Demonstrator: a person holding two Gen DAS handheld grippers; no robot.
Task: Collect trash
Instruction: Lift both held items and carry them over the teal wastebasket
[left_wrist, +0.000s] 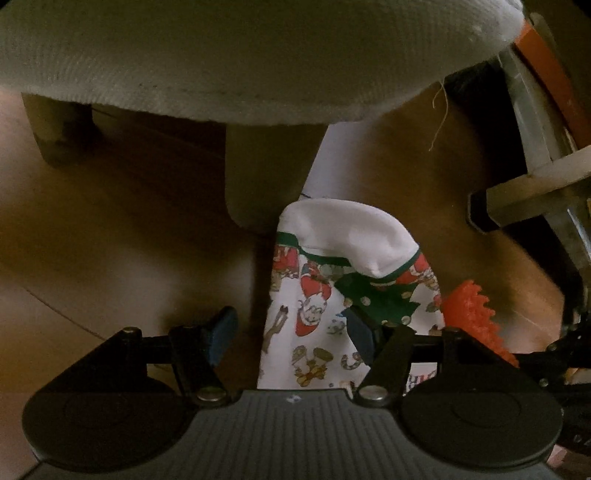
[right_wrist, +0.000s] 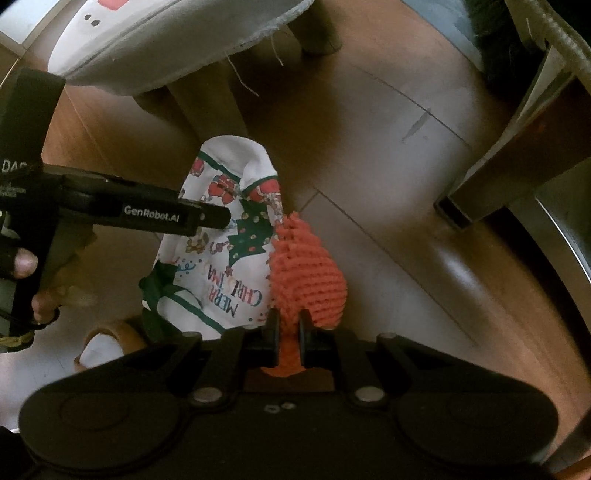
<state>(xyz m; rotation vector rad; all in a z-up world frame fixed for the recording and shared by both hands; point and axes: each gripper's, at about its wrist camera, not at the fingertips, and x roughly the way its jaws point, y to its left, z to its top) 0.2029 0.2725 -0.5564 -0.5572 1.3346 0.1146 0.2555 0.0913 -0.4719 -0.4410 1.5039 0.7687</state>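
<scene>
Left tongs: I saw my left gripper (left_wrist: 291, 332) with its jaws spread apart, pointing steeply down at the floor. The printed cloth ran up between the two blue pads (left_wrist: 223, 328), and I could not tell whether either pad touched it.
Right tongs: my right gripper (right_wrist: 289, 334) had its jaws pressed close together, pinching the lower end of the orange mesh.
Printed cloth: a white bag-like cloth (left_wrist: 317, 295) with green trim, Christmas figures and a "Merry Christmas" print stood bunched on the floor, its white top folded over. In the right view it (right_wrist: 221, 258) lay just left of the orange mesh, touching it.
Orange mesh: a knobbly orange net piece (right_wrist: 306, 273) rose from my right jaws against the cloth's side. In the left view only its edge (left_wrist: 469, 317) showed, at the cloth's right.
Hand: in the right view I saw fingers (right_wrist: 24, 262) wrapped around the black handle of the left tool (right_wrist: 147, 216), whose arm reached across the cloth's upper part.
Floor: brown wood-look boards (right_wrist: 388, 184), with glare in places.
Furniture: a pale padded seat (left_wrist: 240, 59) on light legs hung over the scene, one leg (left_wrist: 258, 177) just behind the cloth.
Right side: a wooden frame (right_wrist: 517, 177) with a dark foot stood well apart from the cloth.
</scene>
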